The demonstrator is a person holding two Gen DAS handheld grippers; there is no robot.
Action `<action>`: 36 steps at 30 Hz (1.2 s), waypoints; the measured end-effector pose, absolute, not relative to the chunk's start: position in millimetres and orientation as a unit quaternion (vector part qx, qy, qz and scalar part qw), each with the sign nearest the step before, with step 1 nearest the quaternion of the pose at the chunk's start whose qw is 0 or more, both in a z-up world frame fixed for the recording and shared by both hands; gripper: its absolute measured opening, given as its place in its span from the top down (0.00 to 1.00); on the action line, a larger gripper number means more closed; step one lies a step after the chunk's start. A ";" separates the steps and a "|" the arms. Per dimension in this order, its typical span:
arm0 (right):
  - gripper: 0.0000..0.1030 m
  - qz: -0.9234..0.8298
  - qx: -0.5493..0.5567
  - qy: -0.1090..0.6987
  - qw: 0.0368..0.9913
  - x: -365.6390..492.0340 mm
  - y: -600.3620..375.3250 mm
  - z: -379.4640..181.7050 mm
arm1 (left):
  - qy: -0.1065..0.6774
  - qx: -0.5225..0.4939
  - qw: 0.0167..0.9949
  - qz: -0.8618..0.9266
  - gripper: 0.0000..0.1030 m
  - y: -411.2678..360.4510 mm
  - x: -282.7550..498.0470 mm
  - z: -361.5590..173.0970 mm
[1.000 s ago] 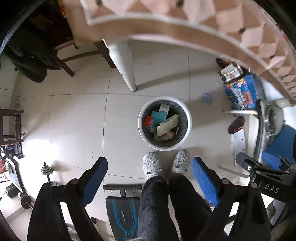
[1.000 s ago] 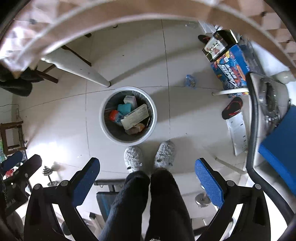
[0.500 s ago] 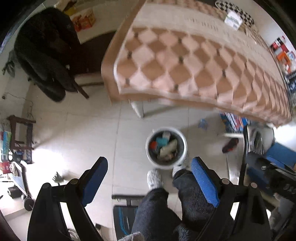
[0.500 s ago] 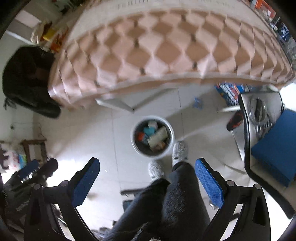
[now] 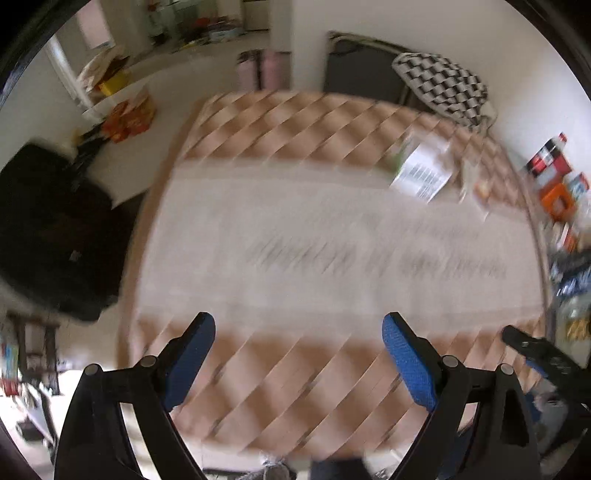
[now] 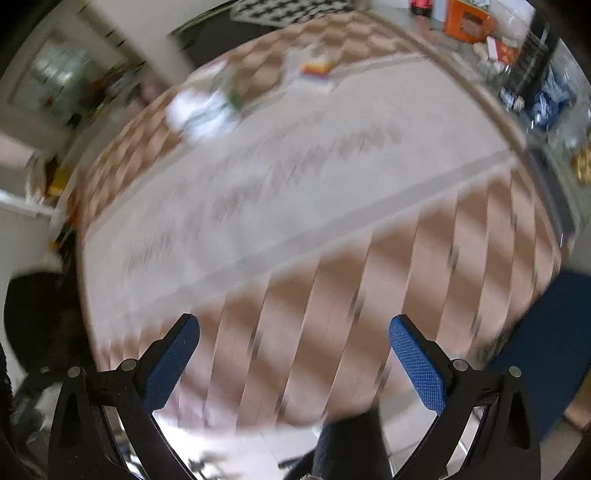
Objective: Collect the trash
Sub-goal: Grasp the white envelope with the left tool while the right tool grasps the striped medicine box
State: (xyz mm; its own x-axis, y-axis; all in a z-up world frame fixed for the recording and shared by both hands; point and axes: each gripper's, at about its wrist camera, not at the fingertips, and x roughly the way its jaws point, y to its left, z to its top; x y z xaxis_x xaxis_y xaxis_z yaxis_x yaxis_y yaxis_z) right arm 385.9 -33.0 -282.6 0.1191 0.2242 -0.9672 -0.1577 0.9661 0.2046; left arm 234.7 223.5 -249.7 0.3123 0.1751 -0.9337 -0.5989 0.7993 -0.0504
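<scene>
Jaws wide, empty, both grippers; white packet [image 5: 421, 173] flat on table [image 5: 295, 258], orientation blurred

Table [image 5: 332, 258] under blurred diamond-patterned cloth filled the view; white walls [image 5: 406, 22] behind, black chair [image 5: 362, 70] at far edge.

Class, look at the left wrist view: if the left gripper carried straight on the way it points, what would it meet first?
Probably the patterned tablecloth. The left gripper is open and empty, aimed at a bare stretch; the paper trash lies farther off. Blur leaves depth uncertain.
</scene>
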 end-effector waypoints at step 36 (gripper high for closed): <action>0.00 0.087 -0.014 0.704 0.705 702.1 99.0 -407.8 | 0.648 -0.137 0.720 0.208 0.29 270.8 547.6 -365.8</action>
